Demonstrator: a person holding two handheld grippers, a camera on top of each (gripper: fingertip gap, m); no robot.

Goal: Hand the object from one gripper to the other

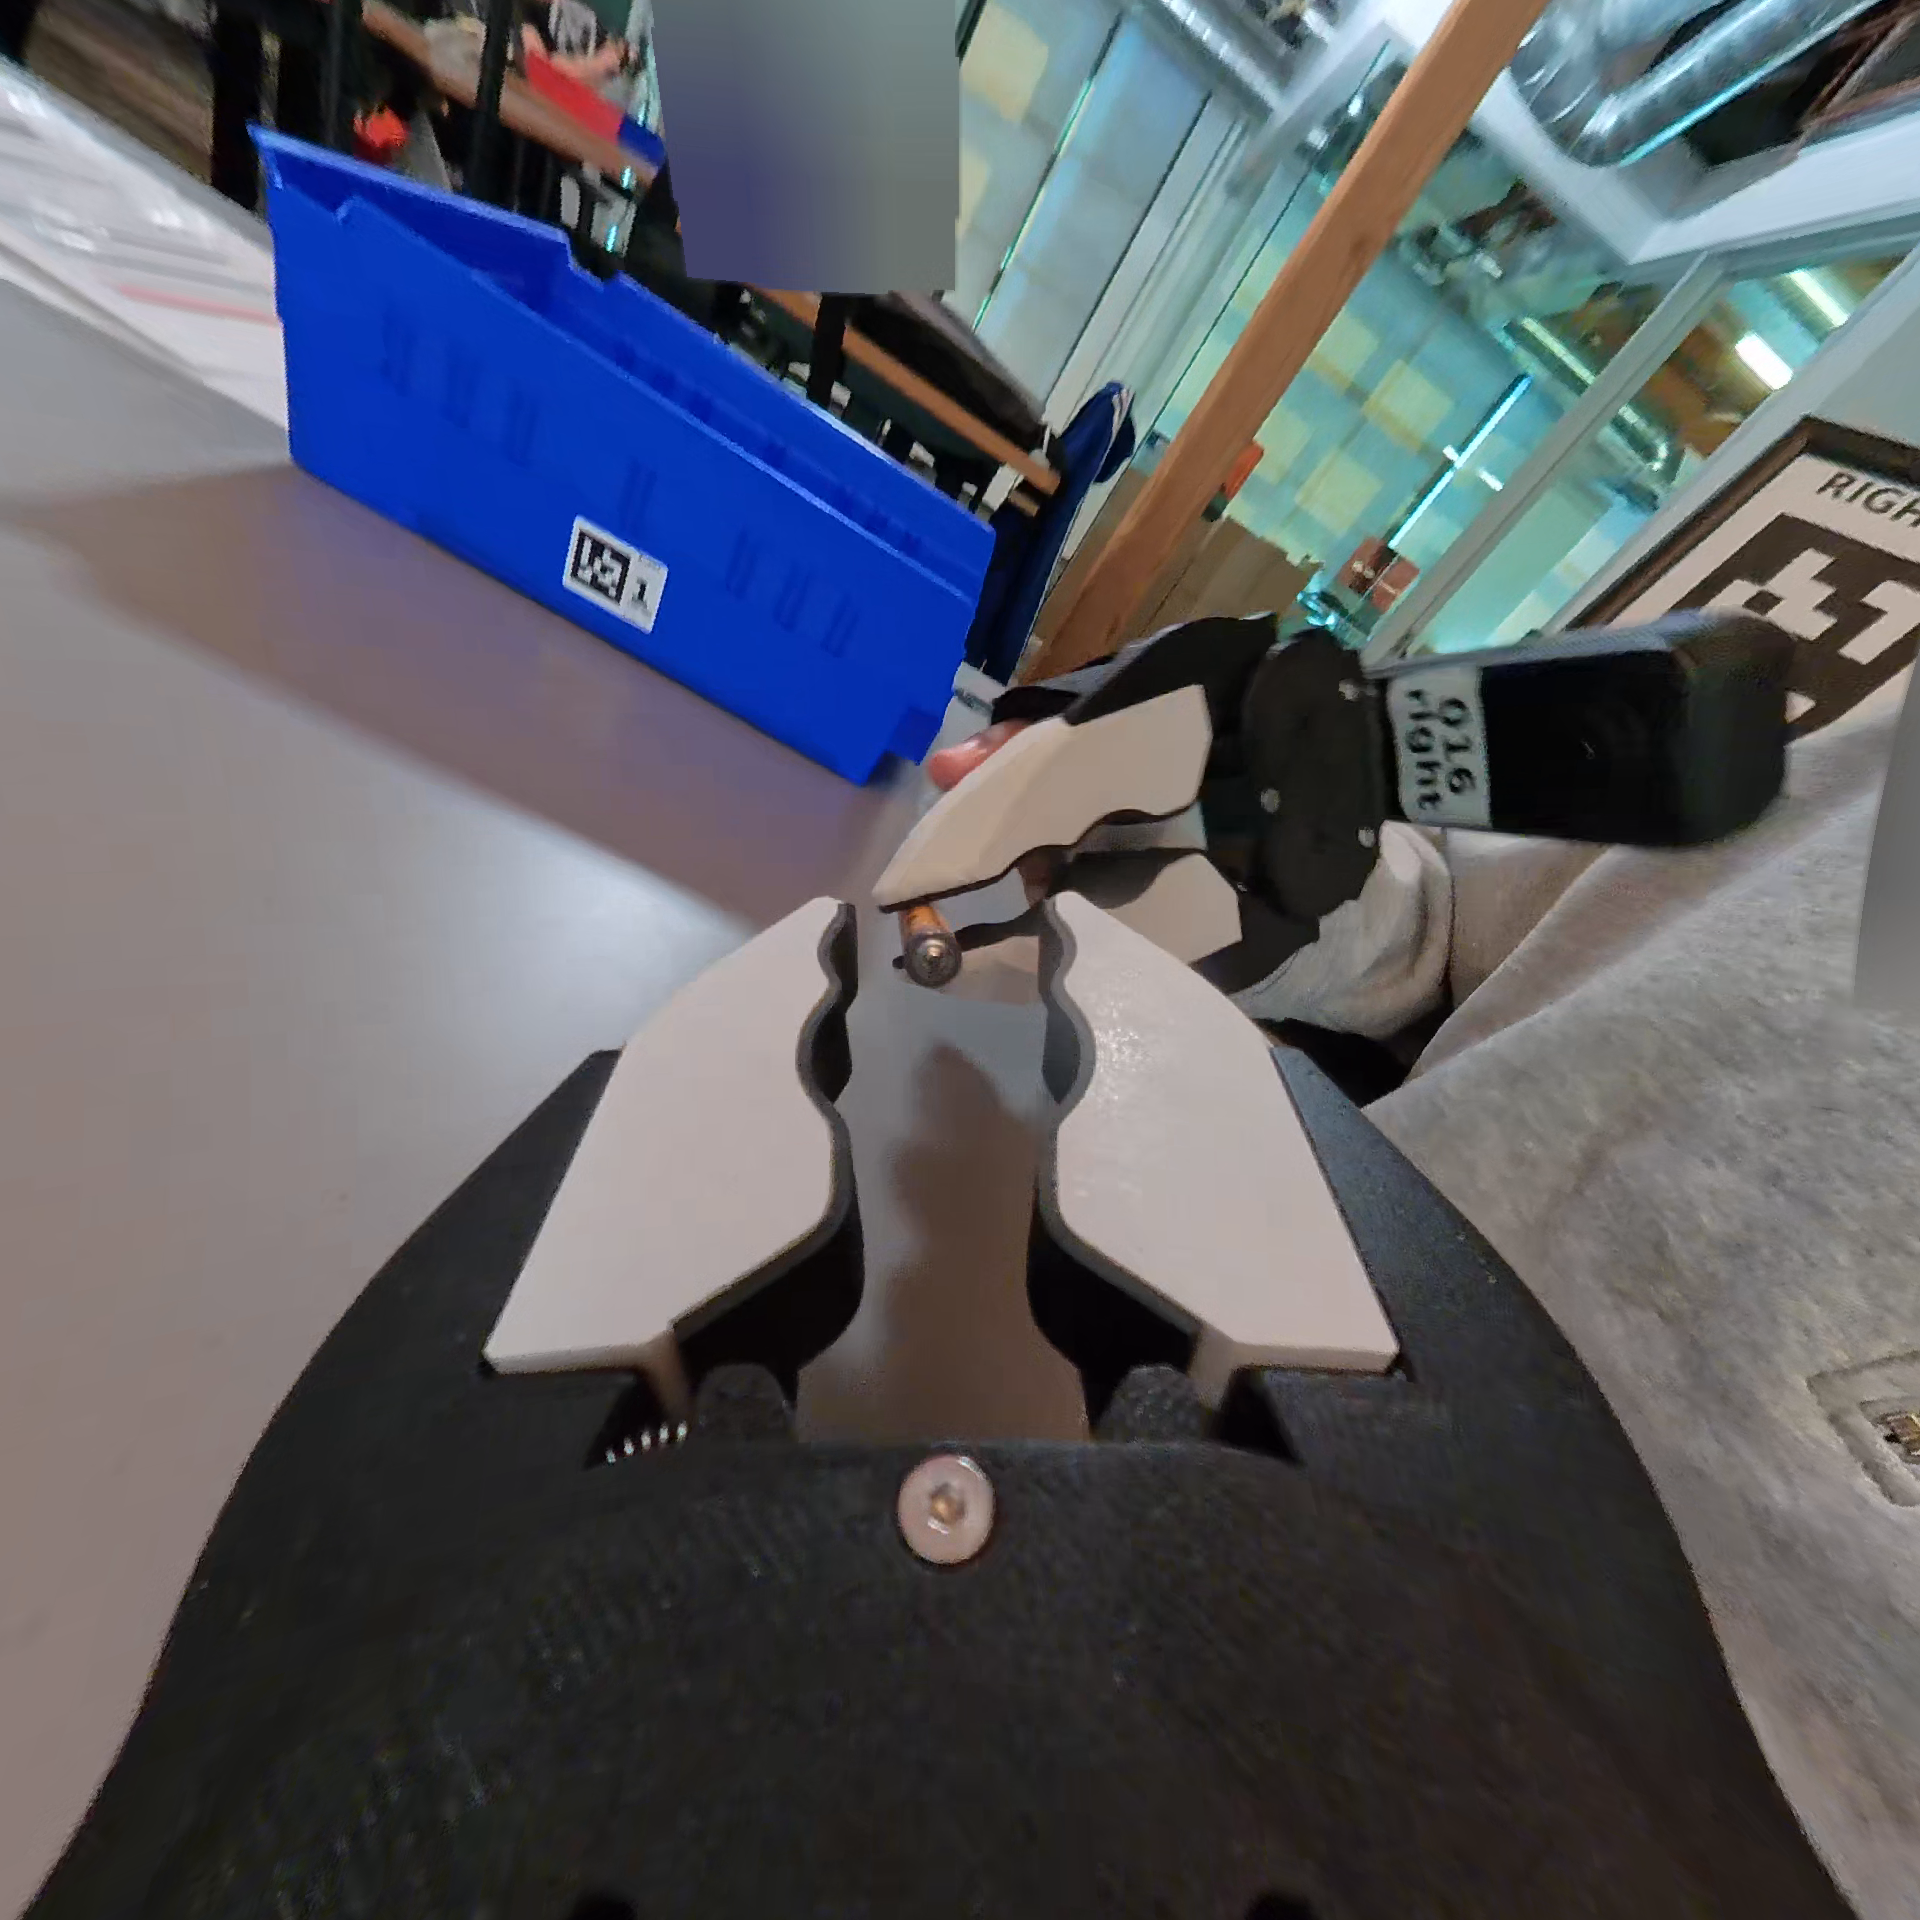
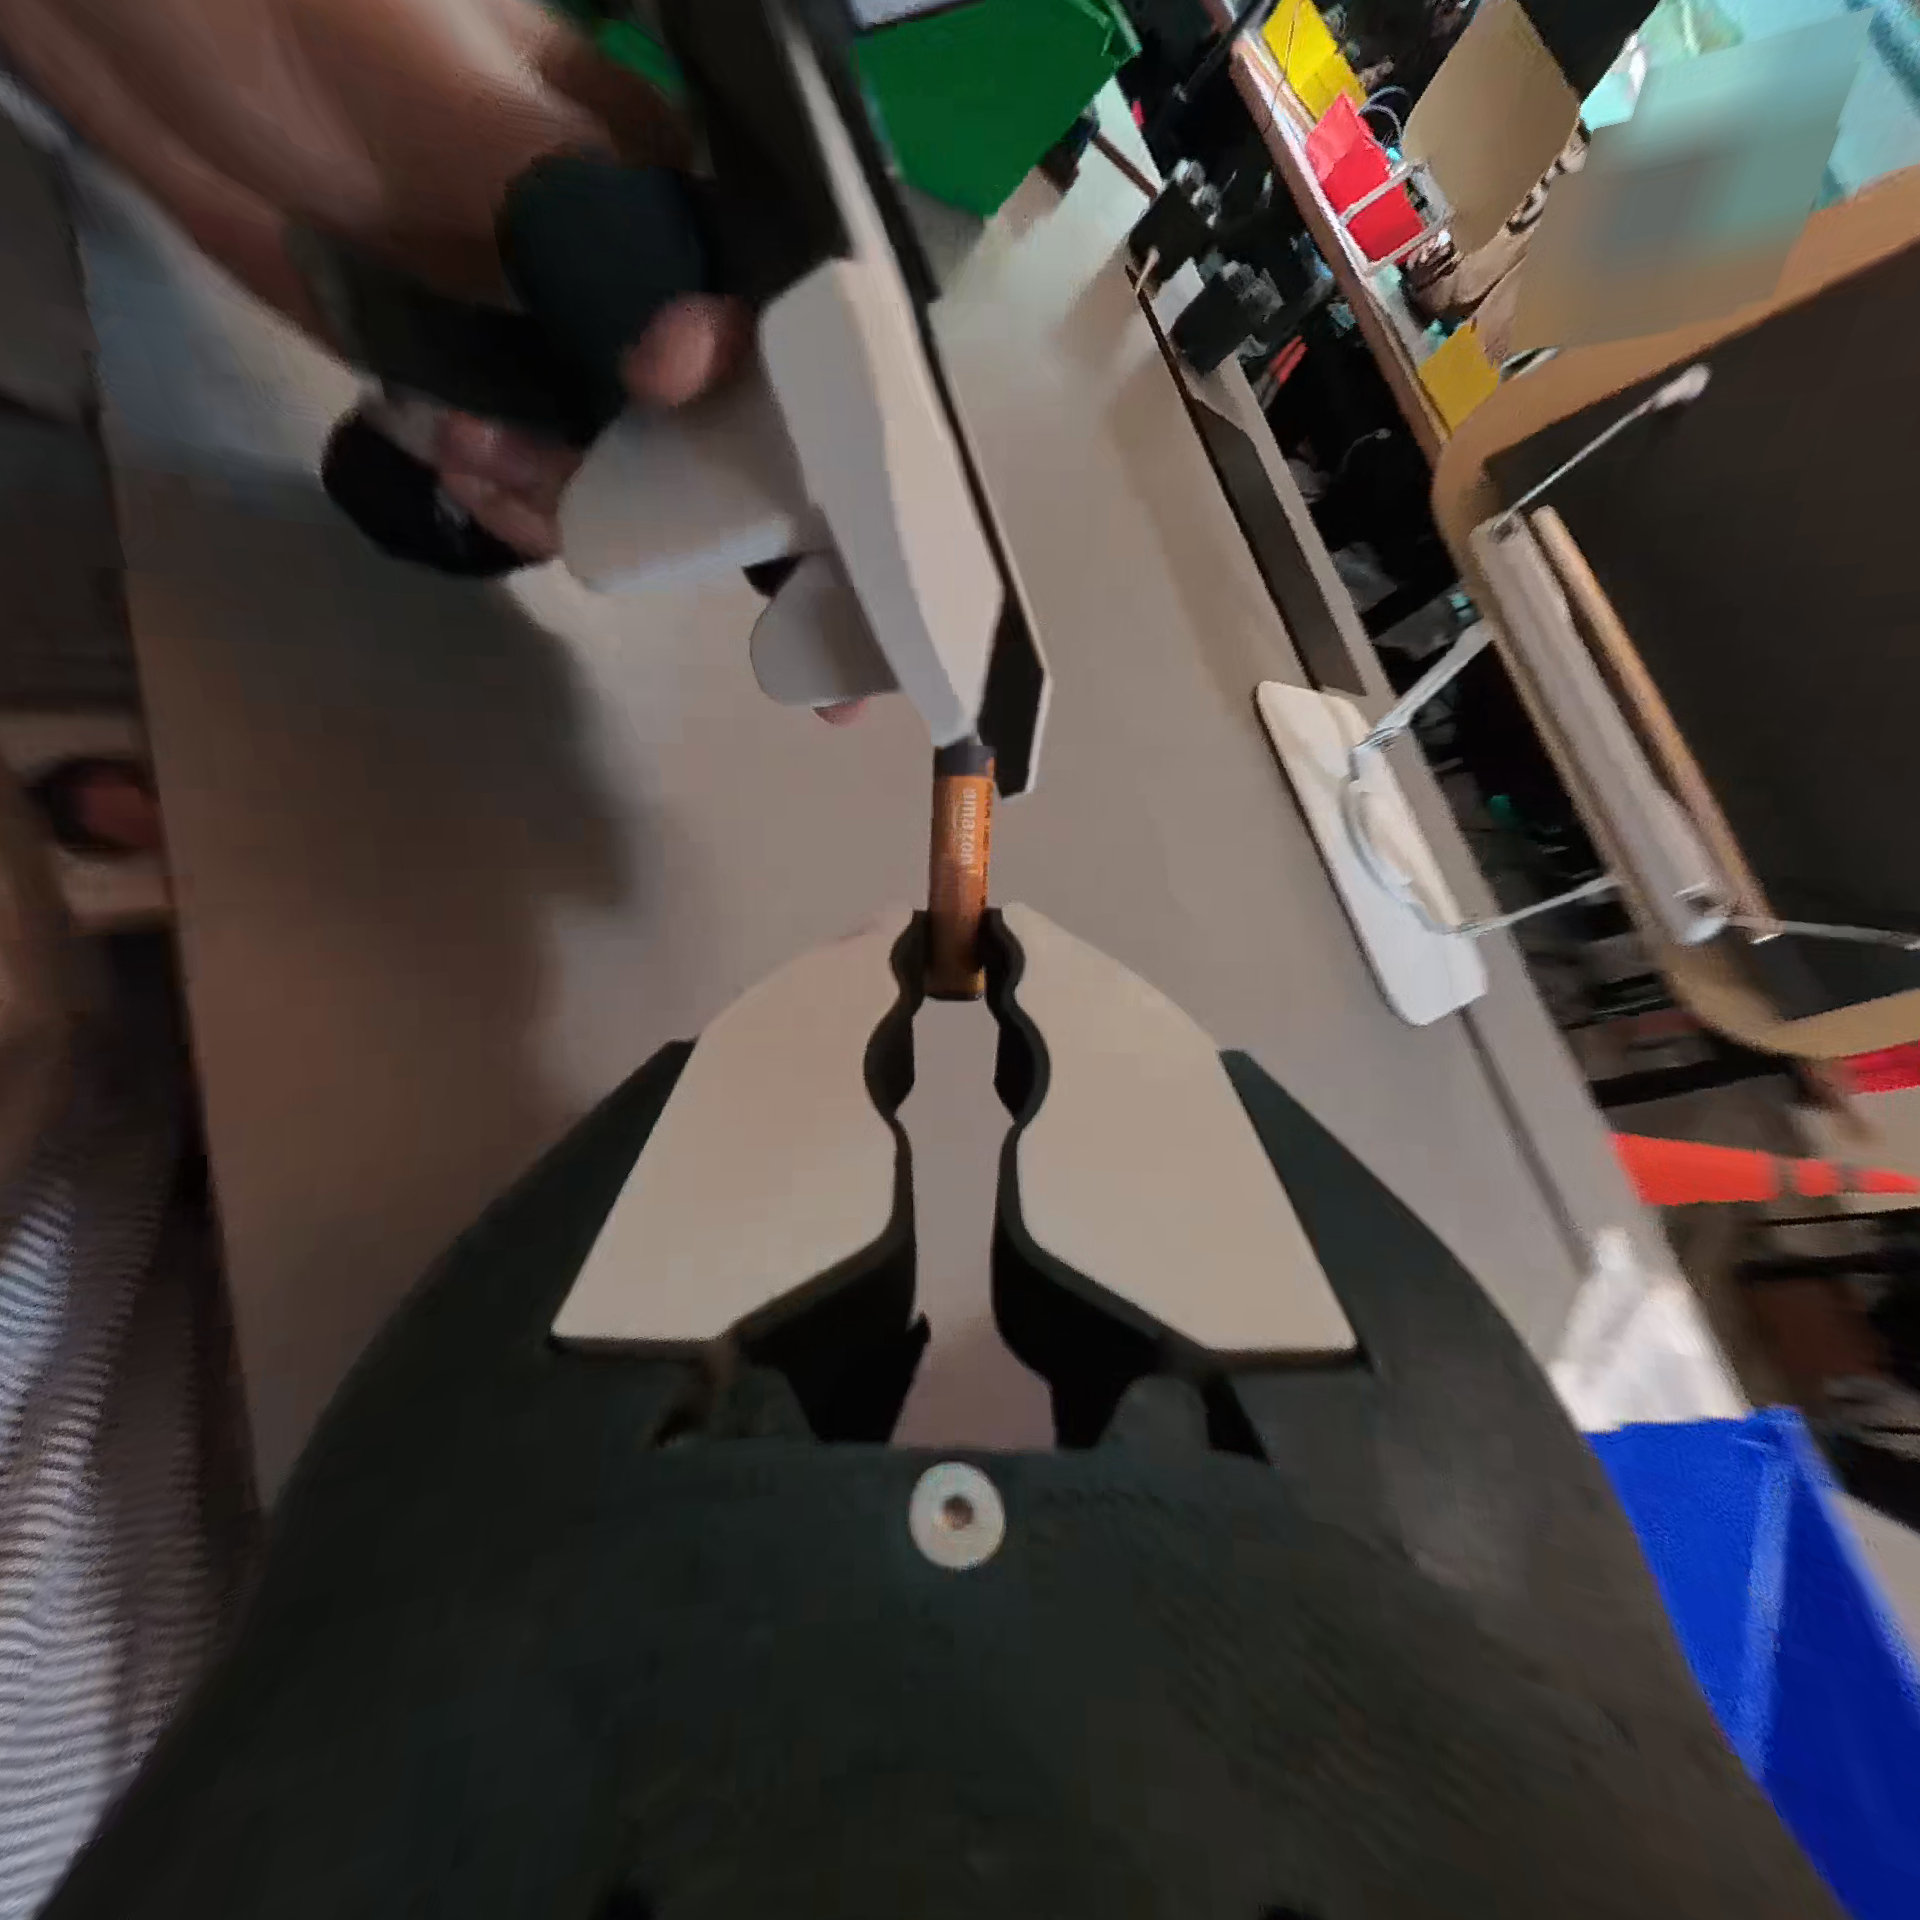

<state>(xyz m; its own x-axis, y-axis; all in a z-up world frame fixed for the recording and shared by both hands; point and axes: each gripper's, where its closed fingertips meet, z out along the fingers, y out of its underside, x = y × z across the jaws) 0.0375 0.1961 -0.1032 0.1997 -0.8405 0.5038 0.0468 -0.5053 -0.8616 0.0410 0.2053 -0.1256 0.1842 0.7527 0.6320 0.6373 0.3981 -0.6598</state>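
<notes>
Battery handover between two grippers.
Right gripper [image 2: 951, 951] clamps the battery [image 2: 958, 883]; left gripper [image 1: 945, 935] spread around its far end. Early release risks dropping it onto the tabletop [image 1: 364, 883].

Wrist views facing each other, close, sharing battery [image 1: 928, 951]

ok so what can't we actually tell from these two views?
- Orange cylindrical battery: left wrist view shows only its metal end; right gripper fingers cover the rest.
- Its far end, right wrist view: behind the open left gripper tips; contact unclear.
- Blue plastic bin contents, left wrist view: hidden by its wall.
- Hand on left gripper, right wrist view: motion-blurred.
</notes>
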